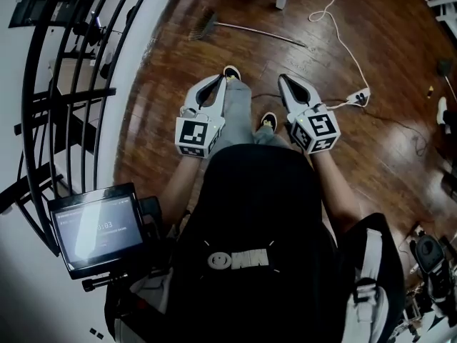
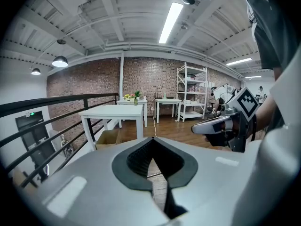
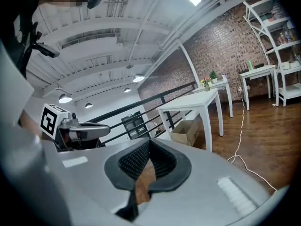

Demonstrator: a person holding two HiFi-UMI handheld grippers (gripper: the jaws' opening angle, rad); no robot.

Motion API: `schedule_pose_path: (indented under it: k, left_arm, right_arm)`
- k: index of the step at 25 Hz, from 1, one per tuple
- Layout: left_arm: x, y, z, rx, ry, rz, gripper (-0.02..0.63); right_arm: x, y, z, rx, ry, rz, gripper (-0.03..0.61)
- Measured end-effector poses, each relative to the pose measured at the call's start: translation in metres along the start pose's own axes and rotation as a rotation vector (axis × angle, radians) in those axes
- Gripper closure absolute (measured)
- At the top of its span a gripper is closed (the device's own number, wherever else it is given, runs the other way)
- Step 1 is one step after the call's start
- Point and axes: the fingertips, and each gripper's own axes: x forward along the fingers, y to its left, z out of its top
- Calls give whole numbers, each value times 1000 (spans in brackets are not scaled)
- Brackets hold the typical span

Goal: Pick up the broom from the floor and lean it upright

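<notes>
Dark wooden floor (image 1: 171, 77), black railing (image 1: 78, 84) at left, brick wall (image 2: 94, 79) beyond. Broom (image 1: 250, 31) lay flat on floor, well ahead of both tools, untouched. Left tool (image 1: 220, 81) and right tool (image 1: 284, 81) were held side by side above floor, jaws together on each, nothing between. White cable (image 1: 343, 41) ran right of broom.

We see a dark wood floor (image 1: 178, 70), polished and glossy, with glare at the right of the head view. The railing (image 1: 71, 98) at the left looks like black painted metal. The left gripper (image 1: 223, 79) and right gripper (image 1: 283, 79) have smooth matt grey plastic shells and ribbed black pads (image 2: 138, 157). The broom (image 1: 250, 31) at the top has a thin shiny handle. The far wall (image 2: 89, 79) is rough brick, the table (image 2: 112, 111) smooth white
</notes>
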Motion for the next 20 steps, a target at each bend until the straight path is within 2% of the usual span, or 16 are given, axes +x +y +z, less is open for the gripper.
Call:
schedule_pose_path:
  k: [6, 9, 14, 20]
  left_arm:
    - [61, 48, -14, -21, 7, -57, 595]
    - [104, 75, -16, -22, 15, -97, 595]
    - [156, 119, -7, -31, 46, -178, 595]
    - [219, 147, -9, 11, 139, -343, 595]
  right_arm:
    - [61, -34, -2, -10, 35, -32, 574]
    - [101, -59, 3, -20, 86, -45, 574]
    - [159, -78, 27, -16, 146, -49, 574]
    - [226, -96, 63, -34, 164, -83, 574]
